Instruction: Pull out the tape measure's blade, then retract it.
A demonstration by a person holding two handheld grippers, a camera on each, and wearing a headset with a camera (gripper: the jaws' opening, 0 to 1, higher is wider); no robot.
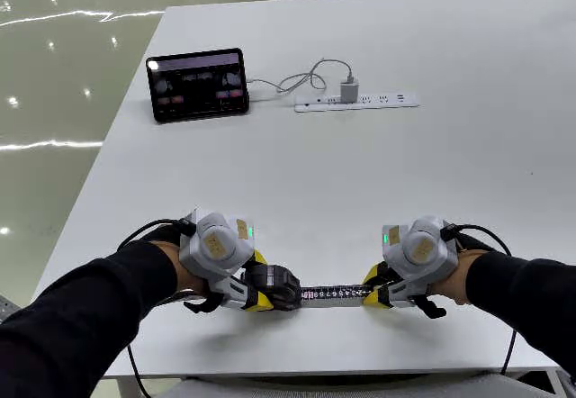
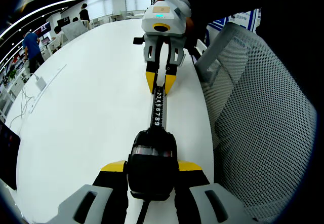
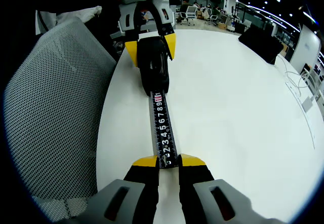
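Note:
A black tape measure case (image 1: 274, 287) lies near the table's front edge, and my left gripper (image 1: 256, 292) is shut on it; the case (image 2: 151, 164) sits between the yellow-tipped jaws in the left gripper view. A short length of blade (image 1: 333, 293) with printed numbers runs from the case to my right gripper (image 1: 372, 288), which is shut on the blade's end. In the right gripper view the blade (image 3: 162, 130) reaches from my right gripper (image 3: 168, 161) to the case (image 3: 152, 67). The left gripper view shows the blade (image 2: 158, 110) ending at the right gripper (image 2: 161, 83).
A tablet (image 1: 198, 84) stands at the back left of the white table (image 1: 450, 173). A white power strip (image 1: 357, 102) with a charger and cable lies behind the middle. A grey mesh chair back (image 2: 258, 133) is close to the table's front edge.

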